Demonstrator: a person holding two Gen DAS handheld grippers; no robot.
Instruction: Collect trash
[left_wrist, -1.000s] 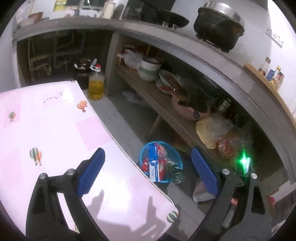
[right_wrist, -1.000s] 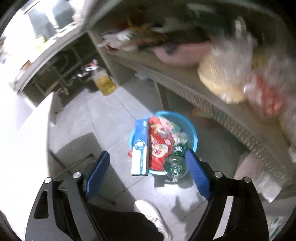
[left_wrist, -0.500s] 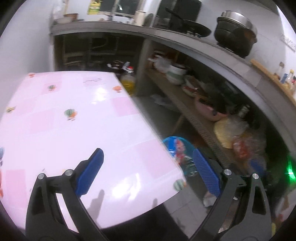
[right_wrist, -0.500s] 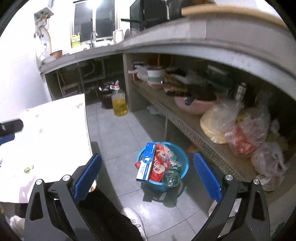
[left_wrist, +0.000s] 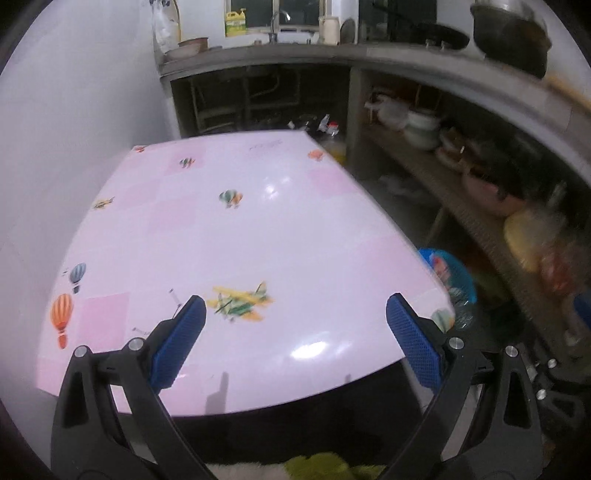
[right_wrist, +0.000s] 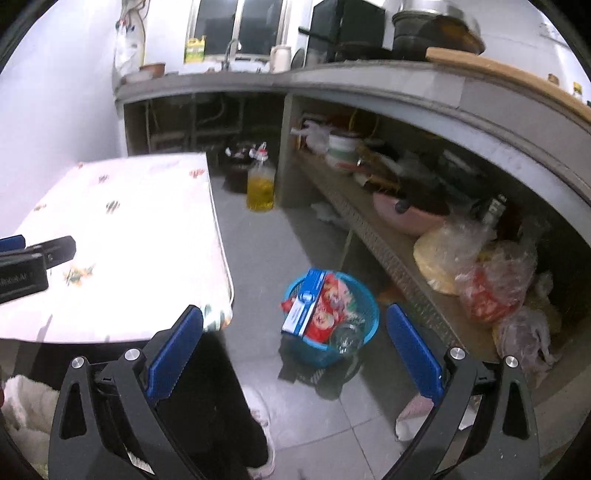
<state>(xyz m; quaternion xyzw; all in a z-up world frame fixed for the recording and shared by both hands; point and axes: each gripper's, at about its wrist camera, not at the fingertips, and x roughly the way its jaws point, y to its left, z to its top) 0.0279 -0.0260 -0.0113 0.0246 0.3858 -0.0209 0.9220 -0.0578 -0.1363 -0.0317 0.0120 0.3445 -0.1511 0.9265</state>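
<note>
A blue mesh trash basket (right_wrist: 369, 314) stands on the grey tiled floor beside the table. It holds a blue and white carton (right_wrist: 303, 304), a red wrapper (right_wrist: 328, 312) and a clear glass jar (right_wrist: 345, 339). My right gripper (right_wrist: 294, 345) hangs open above and in front of the basket, with nothing between its blue pads. In the left wrist view the basket (left_wrist: 460, 275) peeks out past the table's right edge. My left gripper (left_wrist: 295, 341) is open over the near part of the pink table (left_wrist: 229, 236), empty. Its black body (right_wrist: 26, 266) shows at the left of the right wrist view.
A concrete counter (right_wrist: 369, 85) with a low shelf of bowls and plastic bags (right_wrist: 476, 273) runs along the right. An oil bottle (right_wrist: 260, 181) stands on the floor by the counter's pillar. A person's dark trouser leg and white shoe (right_wrist: 262, 428) are below my right gripper.
The left gripper swung left from the basket until it faces the pink table. The right gripper rose and pulled back from the basket, levelling out; the basket looks smaller and farther.
</note>
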